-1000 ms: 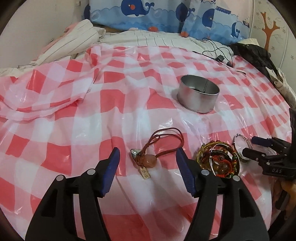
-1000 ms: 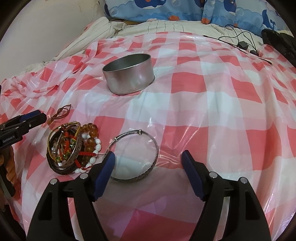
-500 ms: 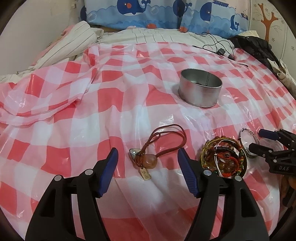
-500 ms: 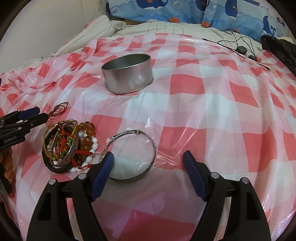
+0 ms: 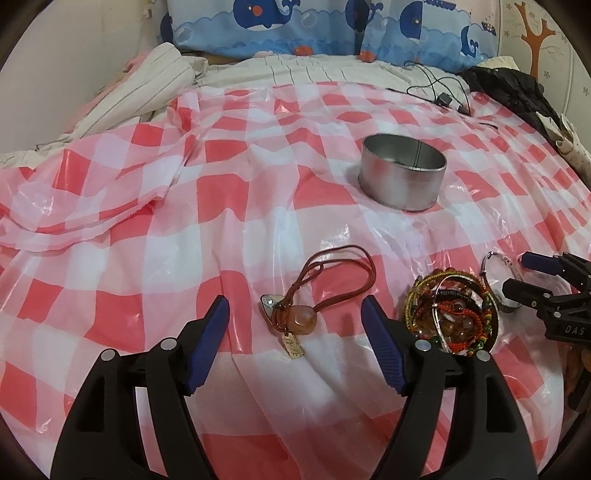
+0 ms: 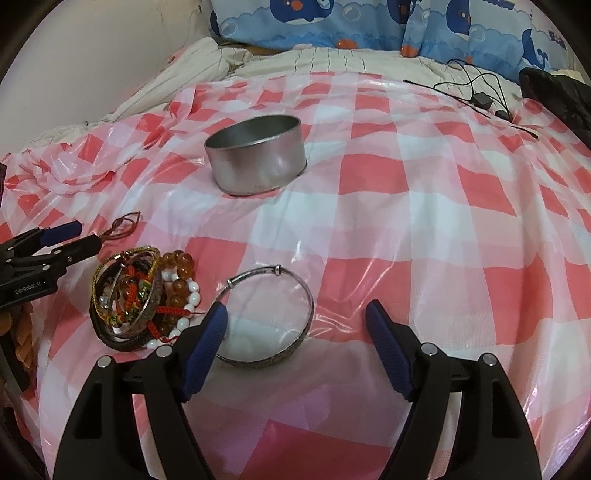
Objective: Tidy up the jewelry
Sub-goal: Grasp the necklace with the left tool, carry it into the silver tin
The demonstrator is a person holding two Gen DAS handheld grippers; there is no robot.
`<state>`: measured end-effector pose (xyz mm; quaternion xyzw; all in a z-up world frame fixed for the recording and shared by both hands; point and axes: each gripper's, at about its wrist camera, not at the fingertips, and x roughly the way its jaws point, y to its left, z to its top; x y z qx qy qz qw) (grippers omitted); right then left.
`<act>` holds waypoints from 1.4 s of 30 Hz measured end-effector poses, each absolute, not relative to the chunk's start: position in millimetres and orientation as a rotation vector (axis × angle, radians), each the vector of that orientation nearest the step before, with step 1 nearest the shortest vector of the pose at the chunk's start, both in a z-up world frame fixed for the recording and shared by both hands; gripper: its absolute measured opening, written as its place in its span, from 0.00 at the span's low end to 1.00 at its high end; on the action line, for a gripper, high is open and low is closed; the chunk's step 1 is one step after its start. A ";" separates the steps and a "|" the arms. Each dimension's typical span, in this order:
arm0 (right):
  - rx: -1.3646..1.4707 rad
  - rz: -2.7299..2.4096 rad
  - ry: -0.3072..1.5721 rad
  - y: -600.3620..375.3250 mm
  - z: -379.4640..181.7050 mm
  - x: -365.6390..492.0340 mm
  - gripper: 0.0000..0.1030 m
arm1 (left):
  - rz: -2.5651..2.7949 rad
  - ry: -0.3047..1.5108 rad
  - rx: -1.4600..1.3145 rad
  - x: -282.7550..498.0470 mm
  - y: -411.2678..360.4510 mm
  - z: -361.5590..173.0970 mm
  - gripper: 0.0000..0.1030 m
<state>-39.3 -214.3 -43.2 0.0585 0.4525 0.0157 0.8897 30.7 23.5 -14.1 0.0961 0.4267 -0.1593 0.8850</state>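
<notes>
A brown cord necklace (image 5: 325, 280) with an orange stone pendant lies on the red-and-white checked plastic cloth (image 5: 221, 206), between and just ahead of my left gripper's tips. My left gripper (image 5: 295, 306) is opening its jaws, and its pads touch nothing. A pile of beaded and metal bracelets (image 6: 136, 295) sits between the two grippers. A silver bangle (image 6: 308, 299) lies flat ahead of my right gripper (image 6: 295, 312), which is open, with its left fingertip (image 6: 218, 317) over the bangle's near-left rim. An empty round metal tin (image 6: 258, 155) stands farther back.
Whale-print pillows (image 5: 332, 29) and striped bedding (image 5: 147, 85) lie beyond the cloth. A black cable with a plug (image 6: 480, 98) and a dark garment (image 6: 557, 99) are at the back right. The cloth bunches into folds (image 5: 92, 206) at the left.
My left gripper's jaws have spread wider around the necklace. The right gripper and the jewelry stayed where they were.
</notes>
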 end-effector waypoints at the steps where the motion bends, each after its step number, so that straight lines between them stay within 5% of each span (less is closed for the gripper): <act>1: 0.120 0.033 0.937 -214.0 -42.7 -39.4 0.72 | -0.331 0.890 0.201 30.6 23.5 -14.3 0.68; 5: 0.124 0.041 0.933 -212.9 -43.5 -37.9 0.72 | -0.323 0.884 0.219 31.5 22.4 -15.7 0.68; 8: 0.080 0.043 0.945 -205.4 -47.0 -35.0 0.54 | -0.320 0.895 0.237 33.7 19.3 -20.8 0.68; 10: 0.059 0.053 0.942 -201.4 -47.4 -35.0 0.31 | -0.338 0.910 0.246 34.9 15.5 -25.4 0.65; 14: 0.040 0.062 0.925 -198.0 -45.0 -37.0 0.06 | -0.420 0.947 0.247 32.0 7.6 -30.2 0.14; 30: 0.174 0.136 0.747 -209.4 9.9 -31.8 0.05 | -0.535 0.809 0.071 27.7 15.7 24.8 0.14; 42: 0.079 0.108 0.693 -222.2 40.8 38.5 0.05 | -0.632 0.761 0.090 104.2 -67.2 48.1 0.14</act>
